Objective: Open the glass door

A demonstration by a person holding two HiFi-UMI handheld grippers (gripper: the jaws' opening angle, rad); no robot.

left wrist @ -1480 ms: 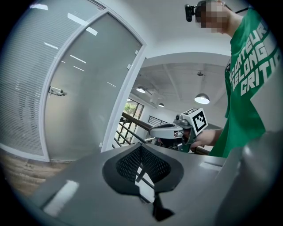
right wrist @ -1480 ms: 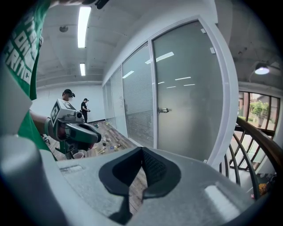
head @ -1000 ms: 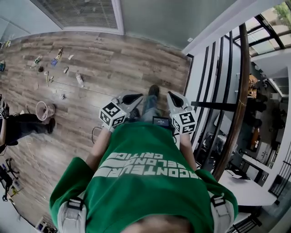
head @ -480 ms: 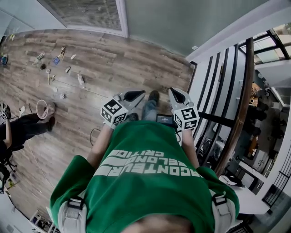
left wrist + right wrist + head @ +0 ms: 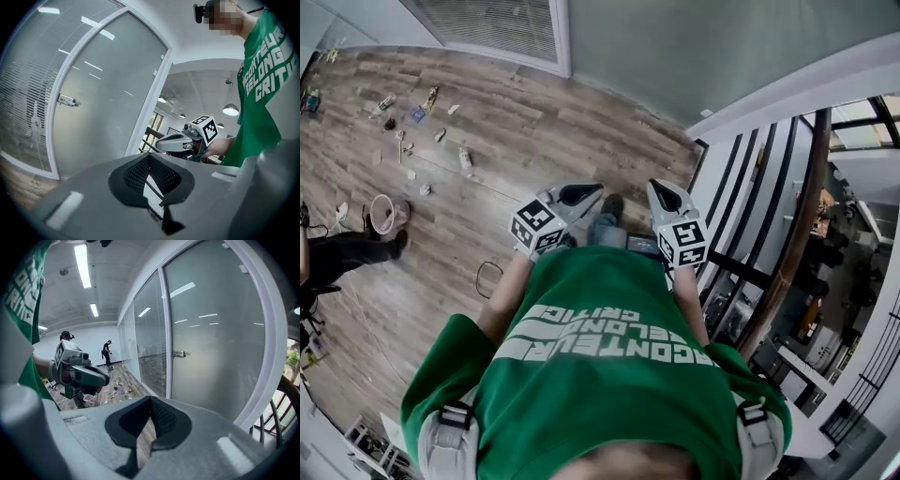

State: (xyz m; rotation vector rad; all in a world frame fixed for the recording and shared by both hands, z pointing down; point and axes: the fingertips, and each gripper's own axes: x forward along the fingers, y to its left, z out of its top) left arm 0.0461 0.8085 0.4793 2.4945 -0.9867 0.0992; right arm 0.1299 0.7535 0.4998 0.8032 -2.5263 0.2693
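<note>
The frosted glass door in a white frame stands ahead of me across the wood floor. The left gripper view shows the door with its metal handle, and the right gripper view shows the door with that handle too. My left gripper and right gripper are held side by side at chest height, well short of the door. Both are shut and hold nothing. The left gripper sees the right gripper beside it, and the right gripper sees the left gripper.
A railing with dark bars and a wooden rail runs along my right, with a lower level beyond it. Small objects lie scattered on the floor at far left, near a pink bucket, a cable loop and another person.
The door and wall fill more of the top of the head view, and the railing has slid right. Both grippers keep the same pose, raised slightly.
</note>
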